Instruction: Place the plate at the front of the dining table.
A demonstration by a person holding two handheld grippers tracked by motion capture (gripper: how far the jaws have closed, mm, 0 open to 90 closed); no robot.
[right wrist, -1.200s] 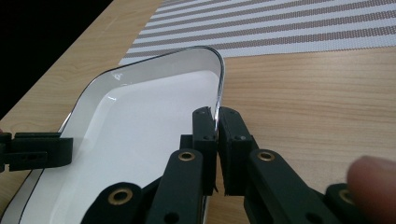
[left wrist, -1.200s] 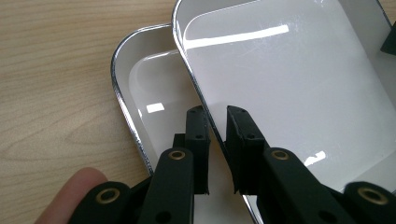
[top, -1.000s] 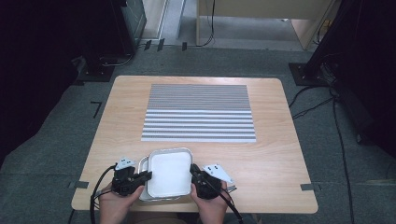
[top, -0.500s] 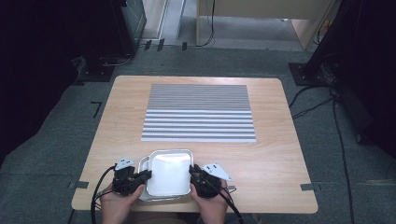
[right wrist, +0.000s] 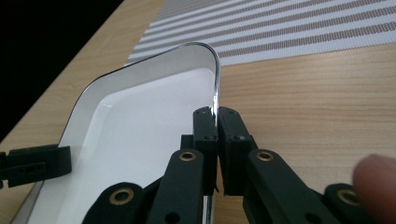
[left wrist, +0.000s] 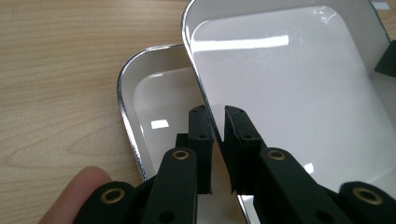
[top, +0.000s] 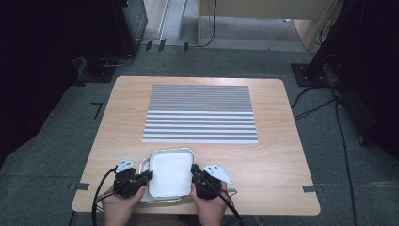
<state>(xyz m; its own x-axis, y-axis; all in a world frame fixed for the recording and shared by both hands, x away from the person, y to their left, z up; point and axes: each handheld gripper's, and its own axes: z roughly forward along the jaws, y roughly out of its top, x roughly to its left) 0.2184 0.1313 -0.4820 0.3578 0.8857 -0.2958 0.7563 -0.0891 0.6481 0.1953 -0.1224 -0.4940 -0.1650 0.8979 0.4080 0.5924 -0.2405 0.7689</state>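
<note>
Grey carpet surrounds a light wooden table (top: 282, 155) with a striped mat (top: 201, 114) laid across its far half. Near edge, just short of the mat: two white trays with bright metal rims, one stacked on the other.

Upper tray (top: 171, 173): it sits between the two grippers, nearer the person than the mat. The left gripper (top: 147, 175) has its jaws pinched on the tray's left rim; the left gripper view shows the rim (left wrist: 205, 105) sandwiched between both jaws. The right gripper (top: 194, 170) is likewise pressed together on the opposite rim (right wrist: 216, 93), one jaw inside the tray, one outside. Its jaws have just been closing, and the rim is between them now.

Lower tray (left wrist: 140, 100): it rests flat on the table, offset to the left of the upper tray, its corner exposed in the left gripper view.

Assessment: a grip on both opposite rims keeps the upper tray level and stops it swinging, which suits separating it from the one beneath. The likely destination is the mat, though that is a judgement only.

Change from the earlier high views: the upper tray appears slightly nearer the mat and more squarely over the lower one than a second ago; both hands remain at the near edge, essentially where they were
</note>
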